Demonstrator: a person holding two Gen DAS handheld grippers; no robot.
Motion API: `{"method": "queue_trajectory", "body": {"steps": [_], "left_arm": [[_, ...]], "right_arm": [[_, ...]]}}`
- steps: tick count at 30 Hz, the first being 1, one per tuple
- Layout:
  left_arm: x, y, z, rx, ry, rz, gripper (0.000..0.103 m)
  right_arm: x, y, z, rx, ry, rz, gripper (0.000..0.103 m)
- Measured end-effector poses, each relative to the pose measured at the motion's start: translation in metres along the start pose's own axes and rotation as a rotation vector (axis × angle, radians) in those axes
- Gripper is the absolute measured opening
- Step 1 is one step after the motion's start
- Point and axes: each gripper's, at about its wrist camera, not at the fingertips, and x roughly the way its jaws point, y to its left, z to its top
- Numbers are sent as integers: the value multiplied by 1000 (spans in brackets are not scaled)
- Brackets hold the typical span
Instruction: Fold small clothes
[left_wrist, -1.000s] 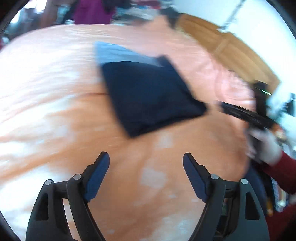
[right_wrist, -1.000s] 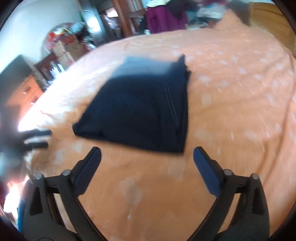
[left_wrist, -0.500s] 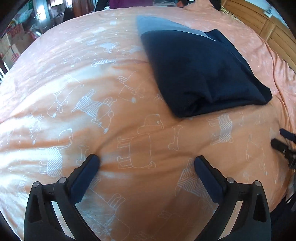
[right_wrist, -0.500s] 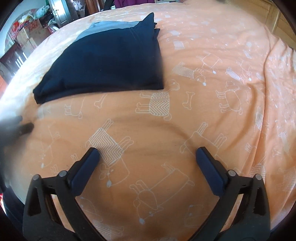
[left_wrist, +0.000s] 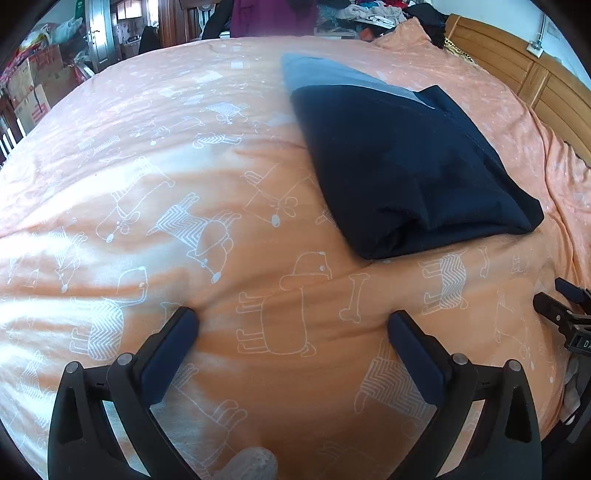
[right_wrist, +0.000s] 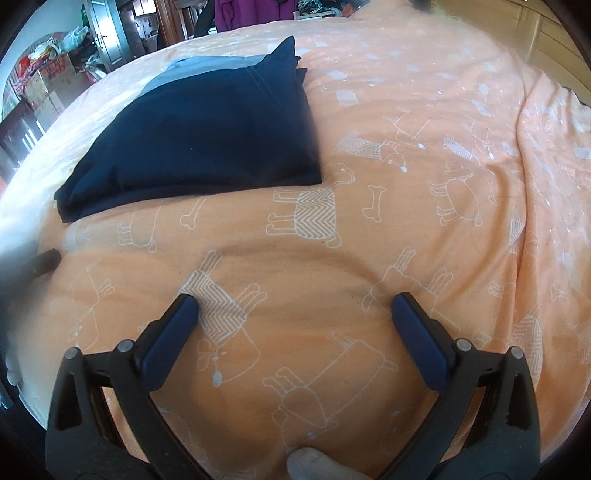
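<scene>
Now both grippers, left (left_wrist: 291, 325) and right (right_wrist: 295, 306), hover low over the bedspread (left_wrist: 147, 184), jaws wide, empty.

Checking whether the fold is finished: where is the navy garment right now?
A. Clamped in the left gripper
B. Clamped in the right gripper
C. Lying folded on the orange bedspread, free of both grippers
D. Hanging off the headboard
C: the navy garment lies folded on the bedspread, while the left gripper and right gripper are open and empty in front of it.

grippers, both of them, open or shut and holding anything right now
Left gripper: open, holding nothing, over the orange bedspread.
Right gripper: open, holding nothing; the folded dark garment lies apart from it.
</scene>
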Motion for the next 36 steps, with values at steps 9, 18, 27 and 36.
{"method": "queue_trajectory", "body": {"steps": [9,18,27,36], "left_arm": [[-16,-4,7,20,-25,9,103],[-144,-25,51,66,-335,36,103],[-290,-48,69,67,-705,87,103],[-336,-79,51,66,-778,16,103]], "right_arm": [[-3,5,8,-34,14,-29,103],[-98,31,44,-97,-190,-22,103],[-228,65,70,-159,-511,-48,103],[-291,28,63,-87,-653,-99,103]]}}
